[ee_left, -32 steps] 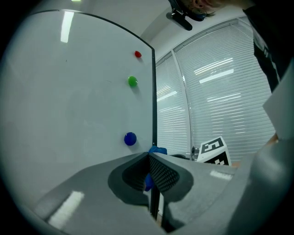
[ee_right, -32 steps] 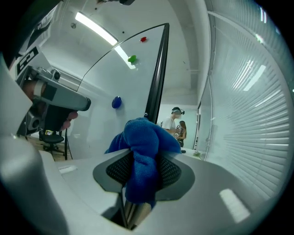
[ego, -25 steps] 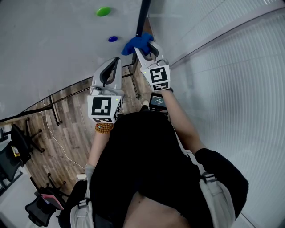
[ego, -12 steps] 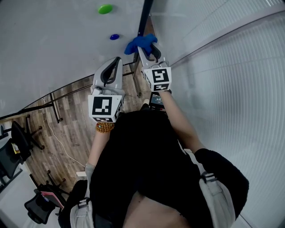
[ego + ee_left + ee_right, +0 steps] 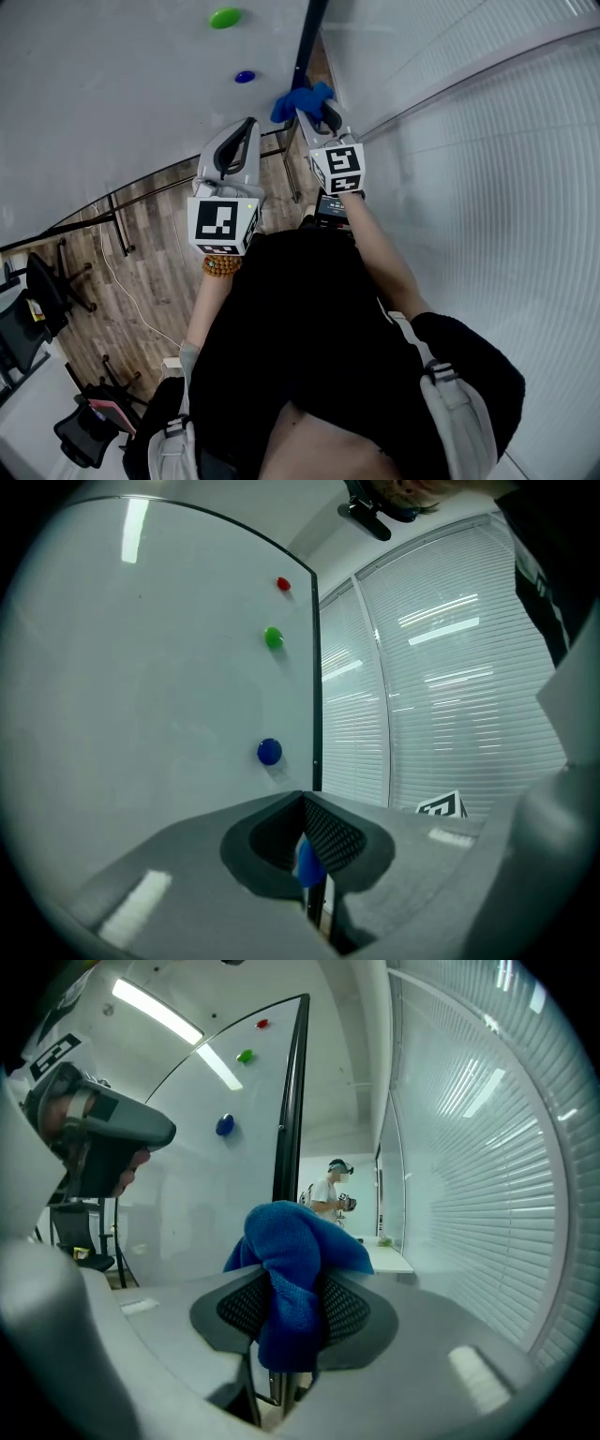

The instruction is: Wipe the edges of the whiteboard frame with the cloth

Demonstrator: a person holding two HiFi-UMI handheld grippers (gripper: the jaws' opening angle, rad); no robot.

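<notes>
A blue cloth (image 5: 298, 101) (image 5: 292, 1269) is bunched at the tip of my right gripper (image 5: 314, 111) (image 5: 292, 1312), whose jaws are shut on it. The cloth sits against the dark right edge of the whiteboard frame (image 5: 307, 37) (image 5: 289, 1101) (image 5: 316, 677). My left gripper (image 5: 242, 141) (image 5: 307, 841) hangs shut and empty just left of the right one, in front of the white board face (image 5: 112, 84). Through its jaws a sliver of the blue cloth shows.
Magnets stick to the board: green (image 5: 225, 17) (image 5: 273, 637), blue (image 5: 245, 76) (image 5: 269, 751) and red (image 5: 283, 584). White window blinds (image 5: 487, 178) fill the right side. Office chairs (image 5: 42, 291) stand on the wood floor at the left. A person (image 5: 330, 1190) stands far behind the board.
My right gripper has slid the cloth a little farther up along the frame's right edge. The left gripper has hardly moved.
</notes>
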